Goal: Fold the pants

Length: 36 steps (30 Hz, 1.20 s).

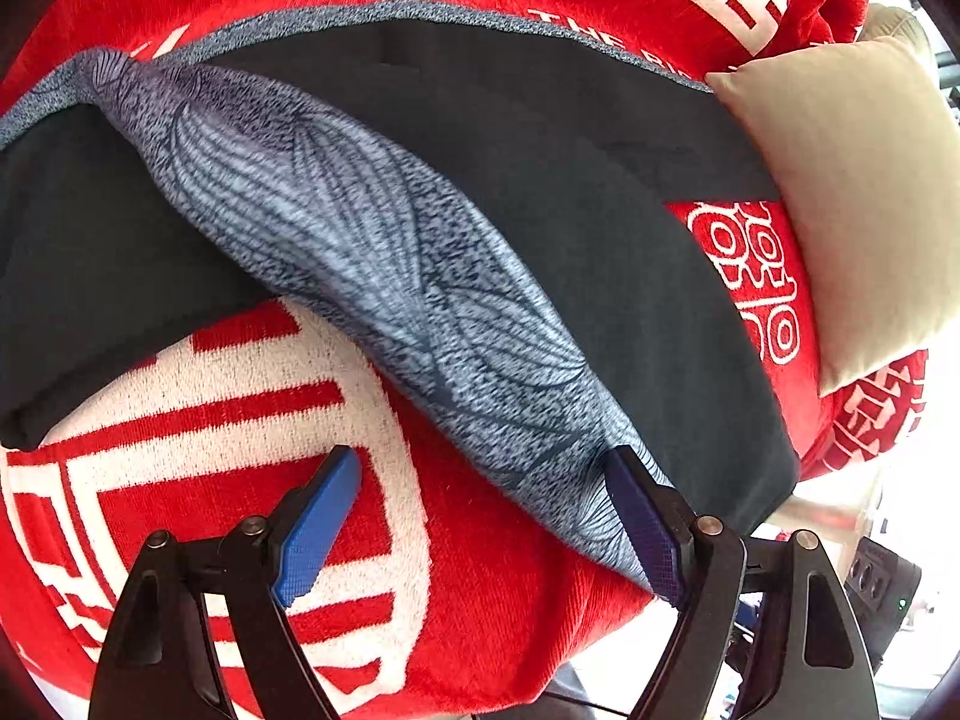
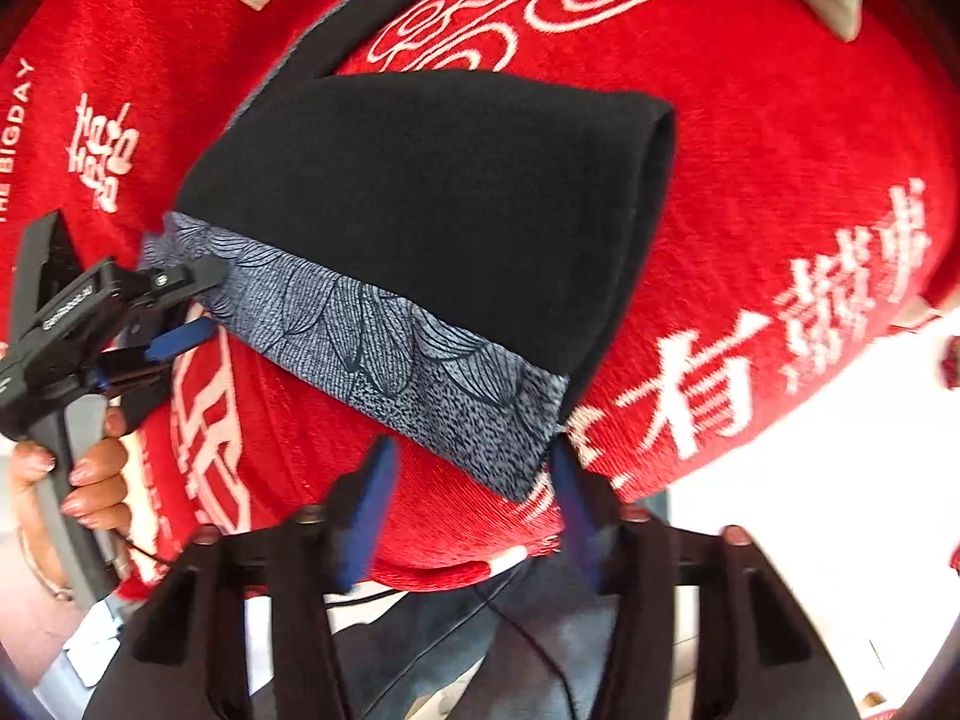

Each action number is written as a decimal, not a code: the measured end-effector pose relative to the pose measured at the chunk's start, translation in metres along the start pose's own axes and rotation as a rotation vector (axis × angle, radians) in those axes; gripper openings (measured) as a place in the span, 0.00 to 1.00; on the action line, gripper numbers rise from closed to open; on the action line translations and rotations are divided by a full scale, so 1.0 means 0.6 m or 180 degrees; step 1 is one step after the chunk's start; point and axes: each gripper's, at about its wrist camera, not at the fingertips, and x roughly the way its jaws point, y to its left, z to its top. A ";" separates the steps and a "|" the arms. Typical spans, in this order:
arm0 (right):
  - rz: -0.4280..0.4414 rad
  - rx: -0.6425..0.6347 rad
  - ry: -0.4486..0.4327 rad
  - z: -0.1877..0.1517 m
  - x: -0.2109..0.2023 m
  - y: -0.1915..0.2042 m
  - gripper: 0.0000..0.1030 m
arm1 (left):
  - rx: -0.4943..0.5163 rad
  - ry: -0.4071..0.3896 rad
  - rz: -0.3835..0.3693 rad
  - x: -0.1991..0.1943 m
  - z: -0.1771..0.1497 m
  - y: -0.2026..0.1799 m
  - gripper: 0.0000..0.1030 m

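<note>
Blue, cross-hatched pads frame the near edge of each view: the left gripper (image 1: 480, 525) stands wide open, its right pad touching the corner of the printed band, gripping nothing, while the right gripper (image 2: 474, 510) is equally spread, the band's corner just beside its right finger. Between them lie the pants (image 2: 432, 210) — dark, matte fleece folded into a thick rounded wedge, edged by a grey-blue band (image 1: 372, 276) printed with fine leaf veins. They rest on a plush red blanket (image 1: 492, 588) with woven white lettering. Farther back, a smooth beige cushion (image 1: 858, 204) leans on the blanket's edge.
</note>
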 end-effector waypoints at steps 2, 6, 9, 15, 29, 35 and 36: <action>0.0113 0.0010 0.0115 0.008 0.007 -0.006 0.08 | -0.0056 -0.0009 -0.0048 0.000 0.000 -0.004 0.65; 0.0428 -0.0002 0.0219 0.027 -0.022 -0.006 0.03 | -0.0114 0.0143 -0.0339 0.001 0.006 -0.020 0.19; 0.0637 -0.0164 0.0205 0.066 -0.065 0.016 0.03 | -0.0082 0.0062 -0.0395 -0.025 0.023 -0.039 0.10; 0.0798 -0.0542 -0.0030 0.201 -0.156 0.064 0.03 | -0.0118 -0.0197 -0.0460 -0.086 0.097 -0.072 0.10; 0.0133 -0.1240 -0.0061 0.606 -0.098 0.156 0.03 | -0.0197 -0.0815 -0.0008 -0.101 0.308 -0.088 0.11; -0.0468 -0.1406 0.0183 0.669 0.009 0.152 0.04 | -0.0254 -0.0645 0.0607 -0.081 0.285 -0.045 0.11; -0.0522 -0.1374 0.0181 0.673 0.014 0.151 0.08 | -0.0256 -0.0585 0.0698 -0.073 0.279 -0.039 0.11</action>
